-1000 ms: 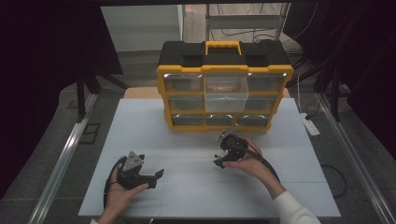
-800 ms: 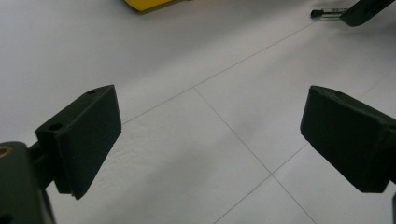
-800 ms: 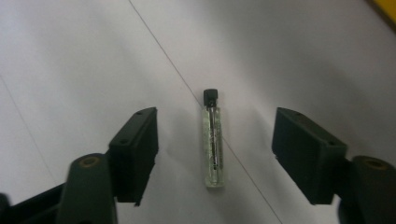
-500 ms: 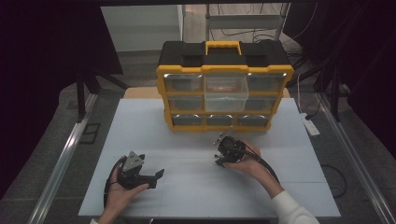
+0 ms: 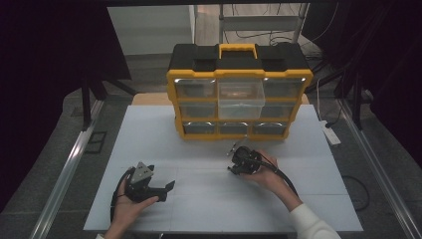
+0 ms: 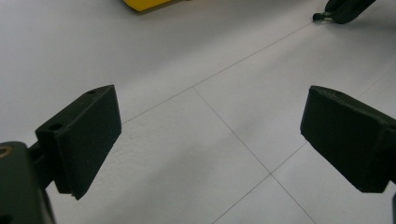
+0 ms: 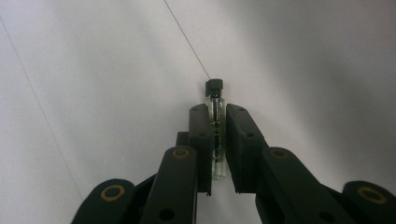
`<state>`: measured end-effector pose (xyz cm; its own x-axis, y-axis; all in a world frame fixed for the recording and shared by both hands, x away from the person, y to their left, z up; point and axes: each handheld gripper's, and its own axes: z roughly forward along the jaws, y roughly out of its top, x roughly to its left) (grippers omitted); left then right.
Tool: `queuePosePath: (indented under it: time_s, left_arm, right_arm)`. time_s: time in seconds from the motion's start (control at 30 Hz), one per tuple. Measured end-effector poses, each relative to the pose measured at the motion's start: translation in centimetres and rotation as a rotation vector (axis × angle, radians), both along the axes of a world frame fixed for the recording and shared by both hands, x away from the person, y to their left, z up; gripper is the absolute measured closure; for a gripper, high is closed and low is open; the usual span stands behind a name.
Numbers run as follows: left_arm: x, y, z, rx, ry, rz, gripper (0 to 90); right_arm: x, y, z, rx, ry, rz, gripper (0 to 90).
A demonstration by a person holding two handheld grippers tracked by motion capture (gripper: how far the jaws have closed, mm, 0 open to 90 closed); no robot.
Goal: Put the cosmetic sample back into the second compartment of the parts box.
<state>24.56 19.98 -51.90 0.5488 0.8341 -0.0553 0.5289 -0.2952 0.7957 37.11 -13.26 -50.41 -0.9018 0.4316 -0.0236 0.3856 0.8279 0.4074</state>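
1. Right tongs [image 7: 217, 140] have just been closing and now pinch a small clear vial [image 7: 216, 135] between both pads, gripped along its glass body so the black cap [image 7: 214, 87] pokes out past the tips and stays free.
2. From above, the right tongs [image 5: 238, 158] sit low over the white desk [image 5: 199, 149], just in front of the yellow and black drawer organizer [image 5: 240, 94]; the vial probably belongs in 1 of its clear drawers.
3. Holding the vial lengthwise along the pads likely keeps the thin glass from rolling or snapping.
4. Left tongs [image 6: 210, 135] gape wide with nothing between them, resting on the near left of the desk [image 6: 196, 56], well apart from the vial, probably parked until a drawer needs pulling.
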Motion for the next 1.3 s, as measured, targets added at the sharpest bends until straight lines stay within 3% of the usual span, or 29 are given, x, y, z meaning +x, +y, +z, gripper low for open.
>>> queuePosePath:
  time_s: [0.17, 0.67, 0.97, 1.3]
  left_arm:
    - [0.0, 0.0, 0.0, -0.001, 0.001, 0.000, 5.7]
    - [0.0, 0.0, 0.0, -0.005, -0.001, 0.002, 5.8]
    - [0.0, 0.0, 0.1, -0.006, -0.002, 0.002, 5.8]
    - [0.0, 0.0, 0.1, -0.006, -0.003, 0.000, 5.8]
  right_arm:
    - [0.0, -0.4, 0.3, 0.006, -0.026, -0.015, 81.4]
    - [-0.6, -2.2, 3.1, 0.180, -0.060, -0.053, 81.4]
    - [-1.7, -3.9, 4.7, 0.337, -0.101, -0.116, 81.4]
    - [-2.6, -4.7, 5.8, 0.404, -0.107, -0.113, 81.4]
